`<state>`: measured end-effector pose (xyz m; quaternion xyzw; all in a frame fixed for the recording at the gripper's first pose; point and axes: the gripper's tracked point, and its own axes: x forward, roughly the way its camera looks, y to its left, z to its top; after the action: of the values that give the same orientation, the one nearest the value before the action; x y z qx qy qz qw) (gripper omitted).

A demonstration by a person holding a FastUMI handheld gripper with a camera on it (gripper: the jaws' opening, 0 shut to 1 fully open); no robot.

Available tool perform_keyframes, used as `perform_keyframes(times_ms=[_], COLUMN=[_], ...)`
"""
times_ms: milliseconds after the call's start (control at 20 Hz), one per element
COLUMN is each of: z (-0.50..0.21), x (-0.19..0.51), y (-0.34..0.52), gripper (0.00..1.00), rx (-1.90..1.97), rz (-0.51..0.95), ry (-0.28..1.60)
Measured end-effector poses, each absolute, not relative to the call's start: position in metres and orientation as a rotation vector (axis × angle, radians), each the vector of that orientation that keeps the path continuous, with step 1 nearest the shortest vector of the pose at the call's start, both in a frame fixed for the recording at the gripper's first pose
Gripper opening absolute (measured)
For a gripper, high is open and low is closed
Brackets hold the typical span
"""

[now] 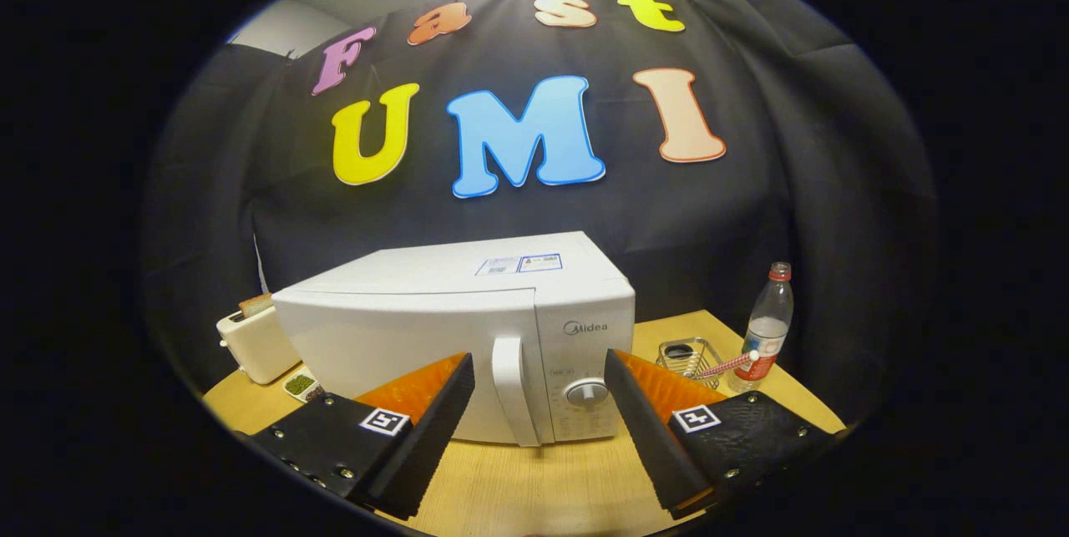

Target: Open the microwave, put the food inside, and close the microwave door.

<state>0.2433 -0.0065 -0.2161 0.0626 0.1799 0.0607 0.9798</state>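
Down at the near edge the gripper [539, 370] has its two fingers spread wide, pinching nothing, with bare wooden table [543, 478] showing in the gap between them. Just ahead of the fingertips sits the white microwave [455, 336], door shut, its upright door handle [509, 387] framed right between the fingers and a round dial [587, 392] beside it on the control panel; the small buttons under the dial are too fine to make out. The left finger covers the lower left part of the door, and the right finger hides the microwave's lower right corner. To the left of the microwave, a small dish [301, 385] holding something green and dark peeks out, half cut off by the finger and hard to identify. Behind it stands a cream toaster [255, 341] with what looks like a slice of bread poking from the top. Over on the right, beyond the right finger, a little wire basket [690, 356] rests on the table, a striped stick leaning across it, and a clear plastic bottle [768, 324] with a red cap stands just beside that. Behind everything hangs the black cloth wall, creased, with a strip of pale wall above it.
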Motion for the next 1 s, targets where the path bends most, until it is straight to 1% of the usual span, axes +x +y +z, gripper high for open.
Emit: perform_keyframes(times_ms=[150, 200, 250, 350, 400, 450, 500, 600, 650, 700, 750, 800, 850, 900, 1000], z=[-0.242, -0.251, -0.258, -0.271, -0.275, -0.276, -0.274, -0.276, -0.276, -0.275, -0.272, -0.276, -0.275, -0.275, -0.276], x=[0.256, 0.257, 0.258, 0.261, 0.262, 0.265, 0.265, 0.266, 0.269, 0.267, 0.264, 0.266, 0.263, 0.266, 0.257], y=[0.001, 0.004, 0.007, 0.016, 0.018, 0.023, 0.027, 0.026, 0.026, 0.025, 0.025, 0.026, 0.027, 0.03, 0.027], gripper=[0.99, 0.98, 0.94, 0.85, 0.68, 0.6, 0.48, 0.31, 0.31, 0.27, 0.27, 0.17, 0.16, 0.08, 0.08], rx=[0.117, 0.109, 0.101, 0.083, 0.068, 0.057, 0.052, 0.014, 0.013, 0.016, 0.026, 0.015, 0.02, 0.019, 0.002], rz=[0.119, 0.12, 0.121, 0.135, 0.136, 0.143, 0.15, 0.131, 0.13, 0.137, 0.137, 0.142, 0.14, 0.131, 0.14], ry=[0.414, 0.431, 0.448, 0.48, 0.49, 0.489, 0.484, 0.484, 0.484, 0.486, 0.492, 0.499, 0.509, 0.506, 0.523])
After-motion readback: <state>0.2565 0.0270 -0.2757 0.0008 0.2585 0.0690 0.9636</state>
